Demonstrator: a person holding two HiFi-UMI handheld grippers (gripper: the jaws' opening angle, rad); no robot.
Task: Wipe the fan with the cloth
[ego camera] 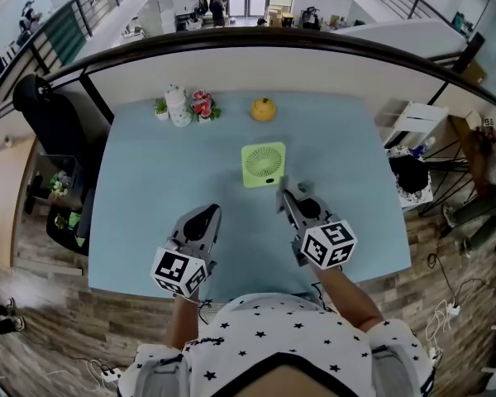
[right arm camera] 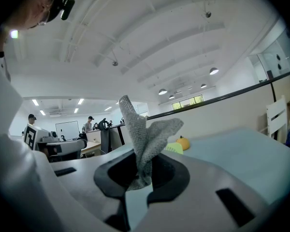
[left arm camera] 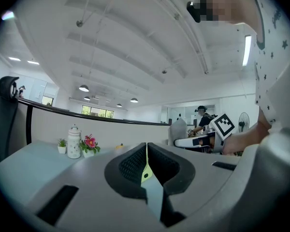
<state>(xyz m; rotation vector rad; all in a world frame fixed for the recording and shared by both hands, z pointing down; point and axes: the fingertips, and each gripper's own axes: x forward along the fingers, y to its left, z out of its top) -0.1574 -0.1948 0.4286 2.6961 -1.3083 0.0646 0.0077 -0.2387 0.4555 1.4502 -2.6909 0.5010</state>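
Here right gripper (right arm camera: 141, 174) pinches cloth (right arm camera: 146, 132) (fan (ego camera: 264, 165) near).

A pale green square plastic fan (ego camera: 264, 165) lies flat on the light blue table (ego camera: 149, 188). The right gripper (ego camera: 286, 197) points at the fan's near right corner, with a grey cloth (ego camera: 282, 185) at its tip. The left gripper (ego camera: 210, 213) hovers apart from the fan, to its near left. A small round orange ornament (ego camera: 263, 109) stands near the table's far edge.
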